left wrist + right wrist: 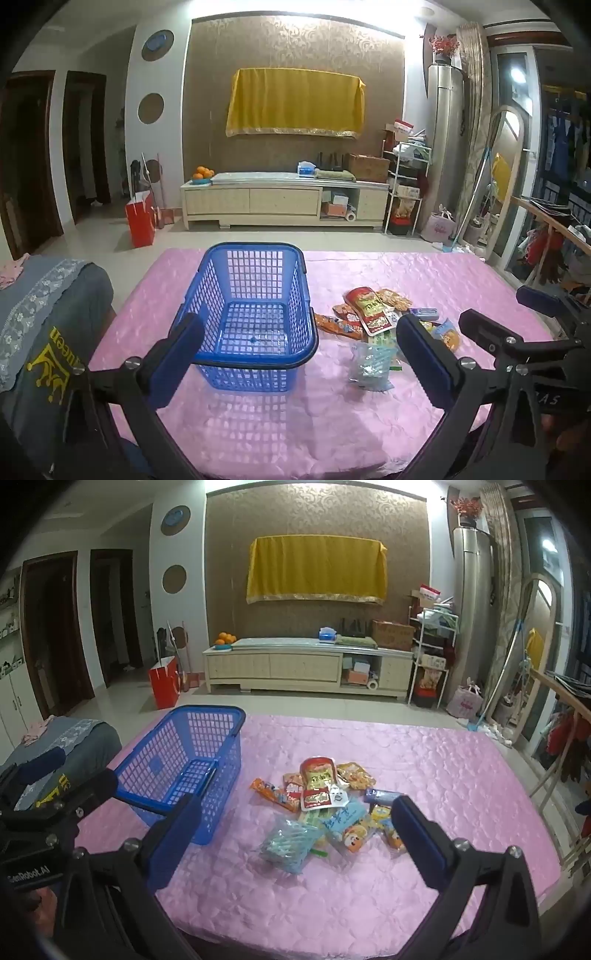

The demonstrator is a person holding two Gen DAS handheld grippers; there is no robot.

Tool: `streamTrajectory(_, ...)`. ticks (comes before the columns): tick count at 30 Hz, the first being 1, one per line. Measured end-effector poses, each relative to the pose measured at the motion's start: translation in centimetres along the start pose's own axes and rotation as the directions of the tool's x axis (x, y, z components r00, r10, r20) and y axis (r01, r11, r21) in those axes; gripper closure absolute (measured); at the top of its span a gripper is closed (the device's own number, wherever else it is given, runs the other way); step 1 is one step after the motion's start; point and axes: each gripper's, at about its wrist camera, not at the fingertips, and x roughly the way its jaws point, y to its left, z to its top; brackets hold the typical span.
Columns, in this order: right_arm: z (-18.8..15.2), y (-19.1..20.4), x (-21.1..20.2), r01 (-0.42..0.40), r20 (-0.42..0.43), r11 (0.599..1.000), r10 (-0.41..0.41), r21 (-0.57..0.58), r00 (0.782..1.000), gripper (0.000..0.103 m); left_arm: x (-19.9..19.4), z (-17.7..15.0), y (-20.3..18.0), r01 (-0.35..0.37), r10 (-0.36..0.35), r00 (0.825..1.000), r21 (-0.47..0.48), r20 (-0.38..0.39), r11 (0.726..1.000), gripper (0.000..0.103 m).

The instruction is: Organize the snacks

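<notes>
Lying ahead of parted right hand-held gripper [295, 834]: snack pile [325, 805].

The left tool [300, 345] is showing two broad fingers faced with dark blue pads [424, 354], each pad sitting on a black plastic backing. Black angled struts are running back from the fingers, pinned with round silver screws [466, 363] — one at each joint. The right tool [295, 832] is wearing the same build: blue pads, black frame, silver screws [130, 845]. Seen from the right wrist, the left tool's black body is carrying white lettering [27, 878] reading "GenRobot.AI" — and from the left wrist, part of a white marking [546, 400] is showing on the right tool's body.
</notes>
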Motion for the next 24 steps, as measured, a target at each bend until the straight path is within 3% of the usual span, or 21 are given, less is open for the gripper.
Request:
streamTrajectory(4, 0.0, -0.2, -0.1, -0.01, -0.004, 1.0, 0.01, 0.009, 1.0, 0.0, -0.7, -0.1, -0.3, -0.02, 0.02, 1.0, 0.006, 0.019, 1.0, 0.0)
streamTrajectory(5, 0.0, -0.2, -0.2, -0.011, -0.004, 1.0, 0.011, 0.008, 1.0, 0.0, -0.2, 0.1, 0.3, 0.013, -0.014, 0.999, -0.022, -0.039, 1.0, 0.0)
streamTrajectory(24, 0.3, -1.3, -1.2, -0.025, 0.01, 0.999, 0.024, 0.042, 1.0, 0.0, 0.3, 0.2, -0.1, 0.006, -0.006, 0.999, 0.0, -0.043, 1.0, 0.0)
